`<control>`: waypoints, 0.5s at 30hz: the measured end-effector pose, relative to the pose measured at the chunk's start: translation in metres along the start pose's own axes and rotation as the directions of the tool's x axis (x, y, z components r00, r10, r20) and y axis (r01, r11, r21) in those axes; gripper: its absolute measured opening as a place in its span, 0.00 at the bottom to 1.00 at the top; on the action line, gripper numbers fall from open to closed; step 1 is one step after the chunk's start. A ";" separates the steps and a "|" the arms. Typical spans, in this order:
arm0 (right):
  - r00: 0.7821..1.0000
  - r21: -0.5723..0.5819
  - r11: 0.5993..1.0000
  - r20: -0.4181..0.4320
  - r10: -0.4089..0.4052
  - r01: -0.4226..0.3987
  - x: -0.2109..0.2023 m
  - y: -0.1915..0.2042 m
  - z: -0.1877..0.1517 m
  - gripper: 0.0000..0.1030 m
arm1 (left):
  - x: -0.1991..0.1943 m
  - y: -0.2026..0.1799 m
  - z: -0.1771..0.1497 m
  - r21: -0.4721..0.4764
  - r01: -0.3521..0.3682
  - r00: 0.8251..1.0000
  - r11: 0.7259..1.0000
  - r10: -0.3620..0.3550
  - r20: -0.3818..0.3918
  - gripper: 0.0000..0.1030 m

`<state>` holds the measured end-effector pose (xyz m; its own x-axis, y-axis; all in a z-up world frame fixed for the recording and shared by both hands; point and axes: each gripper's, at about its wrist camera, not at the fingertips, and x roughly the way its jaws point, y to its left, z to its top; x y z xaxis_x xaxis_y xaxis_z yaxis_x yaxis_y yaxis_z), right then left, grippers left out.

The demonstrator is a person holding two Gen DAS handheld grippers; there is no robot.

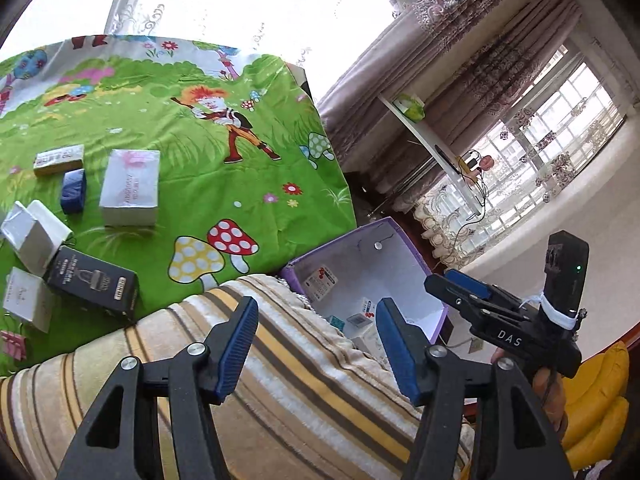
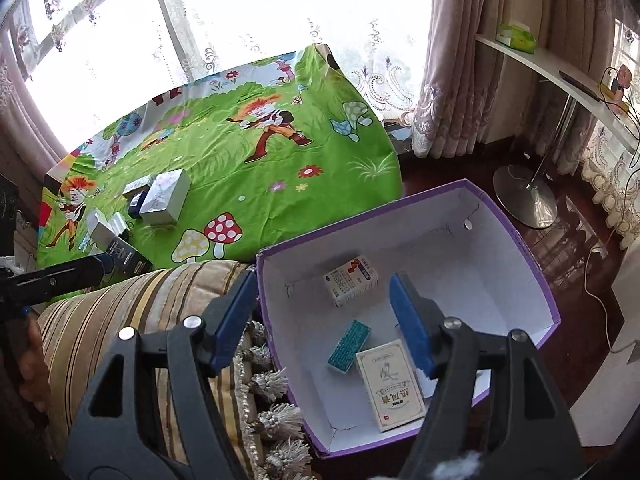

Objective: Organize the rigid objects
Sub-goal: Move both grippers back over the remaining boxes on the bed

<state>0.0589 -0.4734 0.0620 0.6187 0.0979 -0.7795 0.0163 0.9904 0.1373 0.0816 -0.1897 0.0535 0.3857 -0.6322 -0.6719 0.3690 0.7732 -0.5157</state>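
A purple box (image 2: 548, 280) with a white inside stands on the floor beside the striped cushion (image 2: 132, 304); it also shows in the left wrist view (image 1: 404, 240). In it lie a white medicine box (image 2: 351, 280), a teal box (image 2: 349, 344) and a cream box (image 2: 390, 384). On the green cartoon cloth (image 1: 224, 192) lie several boxes: a large white one (image 1: 130, 188), a blue one (image 1: 74, 191), a black one (image 1: 94, 280). My left gripper (image 1: 316, 344) is open and empty above the cushion. My right gripper (image 2: 324, 320) is open and empty over the purple box.
A white shelf (image 2: 560, 76) on a metal stand (image 2: 524, 196) is at the right by the curtains. A yellow cushion (image 1: 596, 404) lies right of my right gripper's body (image 1: 516, 320). Dark wooden floor surrounds the purple box.
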 end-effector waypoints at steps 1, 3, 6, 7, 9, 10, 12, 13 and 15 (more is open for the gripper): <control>1.000 -0.023 1.000 0.009 0.009 -0.008 -0.003 0.010 0.002 0.70 | -0.010 0.007 -0.003 -0.004 -0.014 1.000 1.000 0.014 0.019 0.60; 0.999 -0.069 0.997 0.022 0.035 -0.034 -0.009 0.030 0.004 0.70 | -0.032 0.023 -0.009 -0.021 -0.045 0.998 0.999 0.046 0.048 0.60; 0.997 -0.118 0.991 0.018 0.069 -0.067 -0.010 0.055 0.006 0.72 | -0.059 0.049 -0.018 -0.047 -0.125 0.988 0.991 0.128 0.080 0.60; 0.997 -0.128 0.989 0.014 0.081 -0.079 -0.009 0.062 0.006 0.72 | -0.068 0.059 -0.022 -0.060 -0.151 0.984 0.987 0.156 0.083 0.60; 0.995 -0.160 0.982 -0.003 0.096 -0.095 -0.003 0.079 0.006 0.72 | -0.079 0.076 -0.031 -0.077 -0.200 0.975 0.977 0.206 0.088 0.60; 0.995 -0.177 0.979 -0.009 0.098 -0.098 -0.001 0.087 0.006 0.72 | -0.085 0.084 -0.037 -0.077 -0.232 0.967 0.970 0.239 0.086 0.60; 0.994 -0.205 0.973 -0.022 0.106 -0.108 0.003 0.101 0.005 0.72 | -0.092 0.100 -0.045 -0.089 -0.282 0.955 0.955 0.288 0.071 0.60; 0.993 -0.220 0.969 -0.030 0.114 -0.117 0.006 0.108 0.004 0.72 | -0.095 0.107 -0.049 -0.098 -0.301 0.950 0.949 0.308 0.061 0.60; 0.992 -0.248 0.961 -0.043 0.116 -0.123 0.010 0.122 0.003 0.72 | -0.100 0.119 -0.054 -0.111 -0.327 0.942 0.939 0.333 0.044 0.60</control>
<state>0.0693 -0.3516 0.0728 0.5817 0.2165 -0.7841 -0.2557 0.9637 0.0764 0.0414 -0.0320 0.0302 0.5236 -0.3400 -0.7812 0.1264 0.9378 -0.3235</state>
